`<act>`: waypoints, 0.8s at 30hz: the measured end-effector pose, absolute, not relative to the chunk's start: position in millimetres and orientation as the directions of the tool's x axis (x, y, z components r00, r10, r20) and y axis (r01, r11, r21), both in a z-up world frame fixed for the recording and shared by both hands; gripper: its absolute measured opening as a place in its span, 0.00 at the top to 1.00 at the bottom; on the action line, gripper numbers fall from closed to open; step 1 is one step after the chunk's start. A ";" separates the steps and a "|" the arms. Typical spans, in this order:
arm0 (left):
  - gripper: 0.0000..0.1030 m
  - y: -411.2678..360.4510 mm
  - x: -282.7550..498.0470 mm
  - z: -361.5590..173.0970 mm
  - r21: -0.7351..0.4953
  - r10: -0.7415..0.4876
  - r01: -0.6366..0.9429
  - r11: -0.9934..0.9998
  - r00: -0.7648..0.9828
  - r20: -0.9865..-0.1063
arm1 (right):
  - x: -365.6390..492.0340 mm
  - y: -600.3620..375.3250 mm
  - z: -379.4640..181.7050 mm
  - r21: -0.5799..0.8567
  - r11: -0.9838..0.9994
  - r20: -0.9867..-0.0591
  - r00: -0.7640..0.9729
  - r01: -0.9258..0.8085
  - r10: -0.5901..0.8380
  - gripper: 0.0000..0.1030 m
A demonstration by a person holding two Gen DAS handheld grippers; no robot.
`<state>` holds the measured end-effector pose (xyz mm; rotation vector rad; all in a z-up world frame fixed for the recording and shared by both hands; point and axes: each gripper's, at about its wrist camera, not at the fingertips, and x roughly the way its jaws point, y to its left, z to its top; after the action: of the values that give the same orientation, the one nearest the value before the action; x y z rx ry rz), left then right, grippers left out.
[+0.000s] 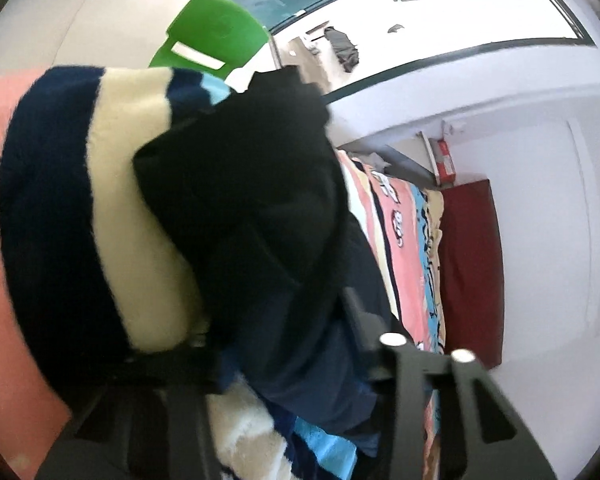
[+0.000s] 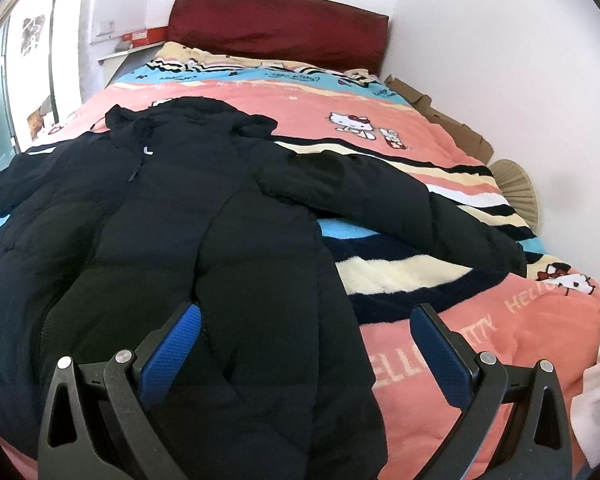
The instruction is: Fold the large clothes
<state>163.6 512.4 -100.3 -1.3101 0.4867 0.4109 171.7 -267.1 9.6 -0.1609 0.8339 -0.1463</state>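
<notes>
A striped pink Hello Kitty fleece blanket [image 2: 440, 128] covers the bed. The puffy black hooded jacket [image 2: 188, 216] lies spread on its near left. The right gripper [image 2: 304, 336] hovers spread wide over the jacket's hem; the left gripper [image 1: 284, 352] pinches dark jacket fabric.

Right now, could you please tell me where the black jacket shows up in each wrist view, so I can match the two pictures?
Left wrist view: the black jacket fills the middle, bunched close to the camera over the striped blanket.
Right wrist view: the jacket lies spread across the left and centre of the bed, one sleeve stretched out to the right.
Shared landmark: the dark red headboard, at the right edge in the left view, top centre in the right.
</notes>
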 end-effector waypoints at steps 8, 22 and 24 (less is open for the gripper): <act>0.93 504.8 173.7 -77.3 -0.801 0.029 -0.524 0.289 0.841 -0.540 | 171.3 -273.8 11.8 -0.193 0.978 -0.714 0.673 0.080 -0.196 0.01; 0.95 391.3 218.3 77.3 -0.767 -0.111 -0.230 0.600 0.925 -0.365 | 156.4 -294.4 23.4 -0.141 0.983 -0.680 0.710 0.117 -0.182 0.00; 0.95 368.3 228.1 93.6 -0.755 -0.148 -0.183 0.629 0.926 -0.347 | 152.4 -296.7 25.8 -0.145 0.983 -0.670 0.719 0.116 -0.184 0.01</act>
<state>228.1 368.3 93.6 -0.8966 0.3997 0.0210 152.4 -296.7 25.8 -0.0951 0.7501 -0.1660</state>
